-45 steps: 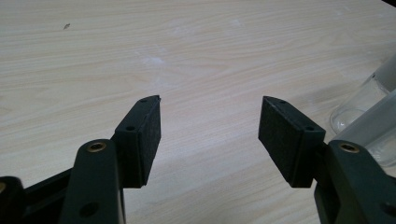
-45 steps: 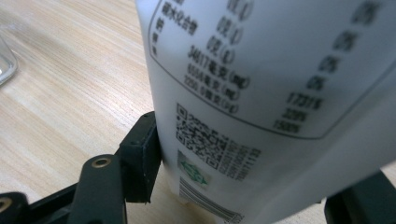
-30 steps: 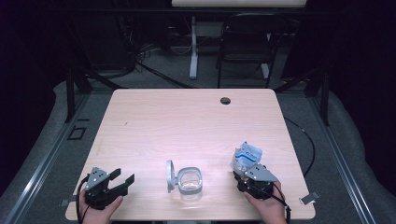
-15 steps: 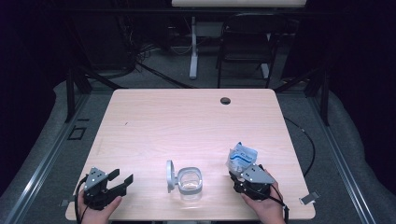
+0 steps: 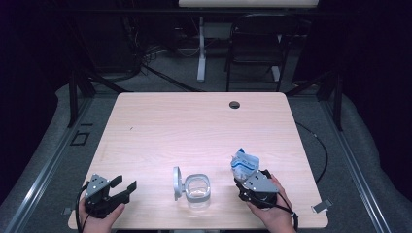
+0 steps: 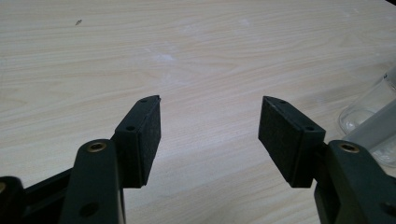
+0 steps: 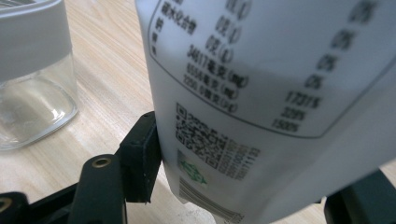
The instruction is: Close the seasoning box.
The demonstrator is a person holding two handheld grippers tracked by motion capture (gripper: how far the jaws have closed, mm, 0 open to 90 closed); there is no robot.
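Observation:
A clear glass jar point(image 5: 197, 188) stands near the table's front edge, with its hinged lid point(image 5: 176, 182) swung open to its left. My right gripper point(image 5: 245, 175) is just right of the jar, shut on a blue and white pouch point(image 5: 244, 162) that sticks up from its jaws. In the right gripper view the pouch's printed white back point(image 7: 271, 93) sits between the jaws of the right gripper point(image 7: 247, 179), and the jar point(image 7: 32, 79) is at the left. My left gripper point(image 5: 124, 184) rests at the front left, open and holding nothing. The left gripper point(image 6: 210, 121) faces bare wood, with the jar point(image 6: 373, 112) at the right edge.
The wooden table point(image 5: 194, 126) has a dark cable hole point(image 5: 234, 104) near its far edge. A black chair point(image 5: 257, 43) and a white stand point(image 5: 201, 48) are behind the table. A small clip point(image 5: 322, 206) hangs off the front right corner.
My right gripper has carried the pouch a little to the left, closer to the jar. The left gripper and the jar have stayed where they were.

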